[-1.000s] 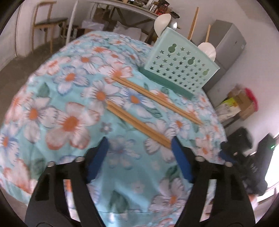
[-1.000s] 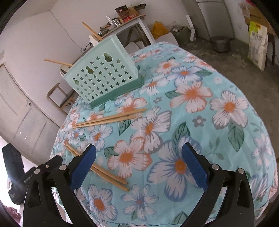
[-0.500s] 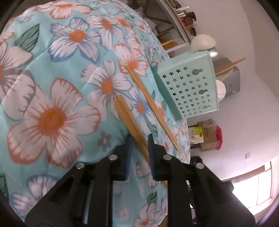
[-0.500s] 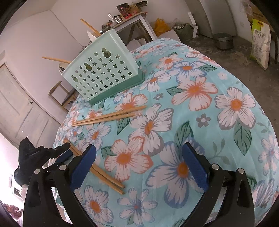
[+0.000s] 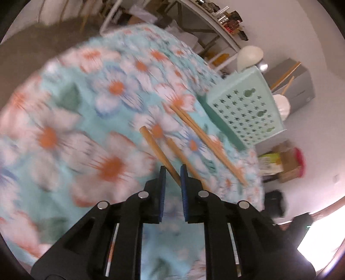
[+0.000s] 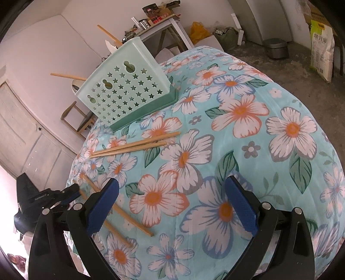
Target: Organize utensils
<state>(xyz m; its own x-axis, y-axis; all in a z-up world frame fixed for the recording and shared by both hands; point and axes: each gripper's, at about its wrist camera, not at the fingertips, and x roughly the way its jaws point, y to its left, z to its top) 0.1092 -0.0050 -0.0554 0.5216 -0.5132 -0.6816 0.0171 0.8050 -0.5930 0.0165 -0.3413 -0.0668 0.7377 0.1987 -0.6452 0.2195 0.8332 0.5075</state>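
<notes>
My left gripper (image 5: 173,172) is shut on a wooden chopstick (image 5: 158,151) and holds it tilted above the floral tablecloth (image 5: 86,129). Its mate (image 5: 183,157) lies on the cloth beside it. A second pair of chopsticks (image 5: 207,142) lies nearer the mint green utensil basket (image 5: 245,107), which holds spoons and chopsticks. In the right wrist view the basket (image 6: 127,90) stands at the back, the second pair (image 6: 133,146) in front of it, and a chopstick (image 6: 127,217) lies near my left gripper (image 6: 73,193). My right gripper (image 6: 172,206) is open and empty above the cloth.
The cloth (image 6: 248,140) covers a rounded table that drops off on all sides. A cluttered shelf table (image 6: 159,19) and a chair (image 6: 75,116) stand behind the basket. A sack (image 6: 321,49) and a metal pot (image 6: 277,48) sit on the floor at right.
My left gripper closed on one chopstick of the near pair and lifted it off the cloth, swinging fast; the view is blurred. My right gripper has barely moved.
</notes>
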